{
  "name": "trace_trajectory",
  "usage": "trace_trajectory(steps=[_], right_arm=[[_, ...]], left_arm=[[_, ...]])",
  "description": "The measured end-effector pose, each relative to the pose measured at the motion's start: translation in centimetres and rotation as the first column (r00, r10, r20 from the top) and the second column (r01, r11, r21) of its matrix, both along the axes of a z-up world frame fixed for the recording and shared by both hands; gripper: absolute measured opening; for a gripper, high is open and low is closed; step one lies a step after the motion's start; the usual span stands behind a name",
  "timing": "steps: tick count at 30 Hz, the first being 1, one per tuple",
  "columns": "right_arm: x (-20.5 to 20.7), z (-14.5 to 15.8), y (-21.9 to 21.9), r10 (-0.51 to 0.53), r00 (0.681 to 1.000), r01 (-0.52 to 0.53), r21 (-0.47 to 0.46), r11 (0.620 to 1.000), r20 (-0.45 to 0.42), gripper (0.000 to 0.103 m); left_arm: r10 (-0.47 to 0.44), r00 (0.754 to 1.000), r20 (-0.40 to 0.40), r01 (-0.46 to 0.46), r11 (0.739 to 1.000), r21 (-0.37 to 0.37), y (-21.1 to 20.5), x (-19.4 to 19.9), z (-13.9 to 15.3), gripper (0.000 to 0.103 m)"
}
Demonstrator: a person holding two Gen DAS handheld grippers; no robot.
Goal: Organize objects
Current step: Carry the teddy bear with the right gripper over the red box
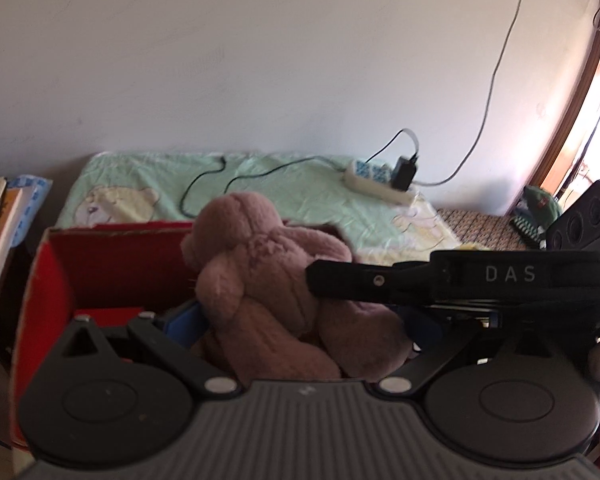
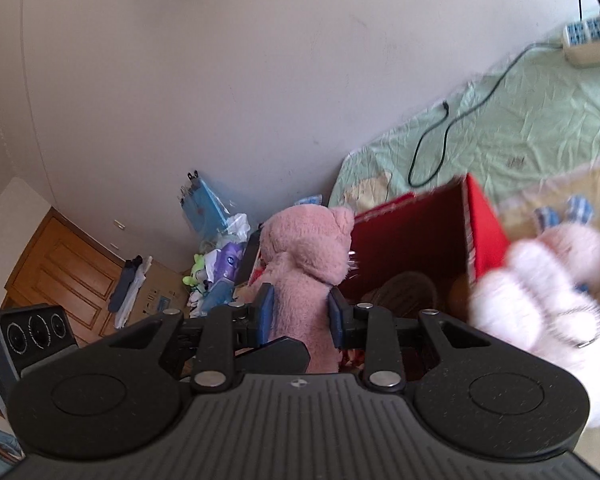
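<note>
Pink plush toy (image 2: 304, 276) over the red box (image 2: 420, 240), not in yet.
R gripper (image 2: 302, 316) clamped on its body; L gripper (image 1: 284, 320) around the toy too, grip unclear. White plush (image 2: 548, 300) beside box still left.

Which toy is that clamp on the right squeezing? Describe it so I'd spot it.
Find the red box in front of the green bedsheet. At its left edge the right gripper pinches a plush. It is dusty pink with whiskers, unlike the paler white plush to the right.
</note>
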State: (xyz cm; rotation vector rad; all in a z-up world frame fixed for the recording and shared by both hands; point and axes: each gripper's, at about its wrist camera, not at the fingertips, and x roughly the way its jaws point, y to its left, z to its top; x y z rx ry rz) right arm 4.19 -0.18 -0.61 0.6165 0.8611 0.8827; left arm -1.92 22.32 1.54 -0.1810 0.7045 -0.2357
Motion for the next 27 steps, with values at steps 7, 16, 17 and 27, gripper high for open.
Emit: trace_trajectory(steps=[7,16,17,27], right_arm=[[-0.6,-1.7,4.8,0.019,0.999,-0.018,0.018,1.0,-0.038,0.031],[-0.1,-4.3,9.7,0.038,0.991,-0.039,-0.005,0.999,-0.127,0.031],[0.0,-4.4,10.0,0.036,0.99,-0.038,-0.016,0.999,-0.137,0.031],[0.5,-4.9,11.3,0.027,0.978,-0.05,-0.106,0.993,-0.208,0.034]], left_arm=[[0.044,0.999,-0.029,-0.041,0.994,0.103,3.5,-0.1,-1.3,0.099],[0.093,0.99,-0.108,-0.075,0.985,0.156,7.7,1.0,-3.7,0.098],[0.095,0.988,-0.119,-0.076,0.985,0.158,7.9,1.2,-4.1,0.098],[0.082,0.986,-0.147,-0.044,0.968,0.248,7.8,1.9,-4.7,0.098]])
